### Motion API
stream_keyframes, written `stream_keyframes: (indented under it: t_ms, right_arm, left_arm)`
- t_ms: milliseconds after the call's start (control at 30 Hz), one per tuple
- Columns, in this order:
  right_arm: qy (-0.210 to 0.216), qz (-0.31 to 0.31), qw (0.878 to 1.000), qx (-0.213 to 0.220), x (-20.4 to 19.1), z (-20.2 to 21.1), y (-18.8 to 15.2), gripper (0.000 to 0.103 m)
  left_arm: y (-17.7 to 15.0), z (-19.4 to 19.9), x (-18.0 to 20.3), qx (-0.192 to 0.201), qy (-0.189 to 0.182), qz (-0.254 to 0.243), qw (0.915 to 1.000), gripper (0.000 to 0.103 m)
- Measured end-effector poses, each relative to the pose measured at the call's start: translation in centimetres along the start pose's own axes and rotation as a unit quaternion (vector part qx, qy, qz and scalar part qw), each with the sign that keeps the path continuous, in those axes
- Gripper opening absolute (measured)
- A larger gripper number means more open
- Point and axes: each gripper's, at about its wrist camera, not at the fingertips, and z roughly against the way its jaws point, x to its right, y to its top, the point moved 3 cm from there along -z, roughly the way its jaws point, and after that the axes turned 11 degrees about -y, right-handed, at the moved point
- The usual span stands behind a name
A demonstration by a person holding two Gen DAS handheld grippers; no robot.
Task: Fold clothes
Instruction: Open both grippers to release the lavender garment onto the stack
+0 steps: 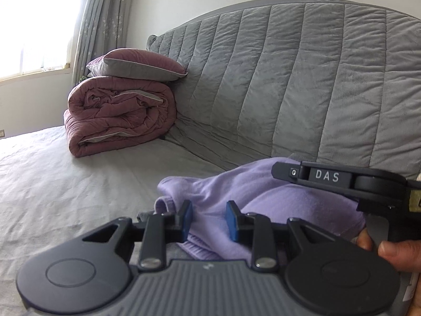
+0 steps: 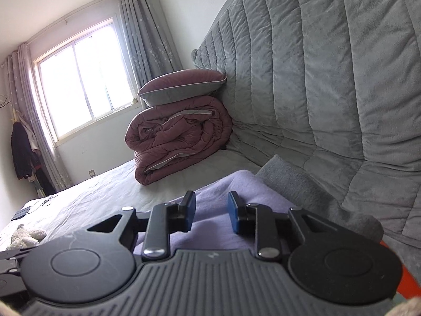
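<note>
Soft lilac knit garment [image 1: 263, 194] still bunched at twelve o'clock, folding barely begun (both grippers [image 1: 208, 221] [image 2: 211, 214] narrow, gripping nothing).

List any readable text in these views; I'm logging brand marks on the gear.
"DAS": white letters on the black body of the right tongs, seen from the left wrist view above the lilac garment.
No other text is readable in either view.
</note>
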Motion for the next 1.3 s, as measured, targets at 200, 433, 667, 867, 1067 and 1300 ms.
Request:
stream_keyframes:
  t_ms: [200,433,667,867,1067,1300]
  right_arm:
    - [-0.016,-0.012,1.000,0.001,0.5,0.1,0.1,0.022]
    - [-0.011,0.009,1.000,0.002,-0.2,0.8,0.2,0.033]
    - [0.008,0.041,0.999,-0.011,-0.9,1.4,0.1,0.034]
    - [0.008,0.088,0.996,-0.016,-1.6,2.0,-0.4,0.035]
    - [0.007,0.127,0.992,-0.011,-2.2,2.8,-0.8,0.037]
    - [0.021,0.136,0.990,-0.005,-1.9,4.1,-0.7,0.040]
  left_arm:
    - [0.6,0.1,-0.4,0.008,-0.007,0.007,0.9999,0.029]
    - [2.9,-1.6,-1.3,0.005,-0.011,0.017,0.9998,0.033]
    - [2.3,-4.3,-2.1,-0.031,-0.002,0.020,0.9993,0.033]
    - [2.8,-4.7,-3.2,-0.055,0.009,0.066,0.9962,0.033]
    - [2.6,-4.6,-3.0,-0.061,0.022,0.062,0.9960,0.033]
    - [2.7,-3.6,-2.8,-0.047,0.041,0.062,0.9961,0.033]
